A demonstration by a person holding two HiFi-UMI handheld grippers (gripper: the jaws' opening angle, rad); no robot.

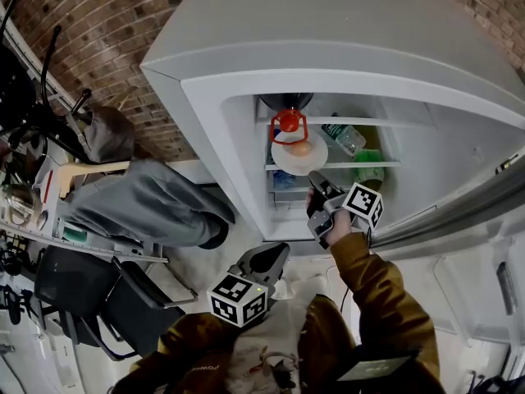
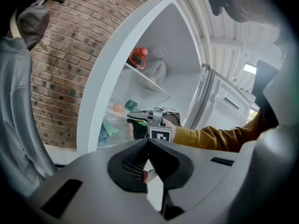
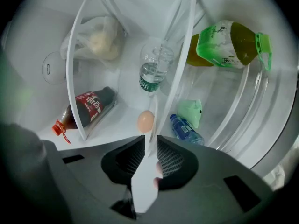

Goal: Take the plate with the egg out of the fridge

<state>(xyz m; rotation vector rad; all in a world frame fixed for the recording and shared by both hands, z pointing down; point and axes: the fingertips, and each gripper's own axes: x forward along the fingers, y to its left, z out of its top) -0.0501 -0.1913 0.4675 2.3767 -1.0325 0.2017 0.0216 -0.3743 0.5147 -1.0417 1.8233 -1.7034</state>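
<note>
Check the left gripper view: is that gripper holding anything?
No: the left gripper has its jaws closed together with nothing between them.

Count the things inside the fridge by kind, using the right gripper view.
Bottles: 4 (cola bottle, clear bottle, green-capped bottle, small blue bottle)
Bags: 2 (plastic bag, green pouch)
Egg: 1
Plate: 1
Total: 8
</note>
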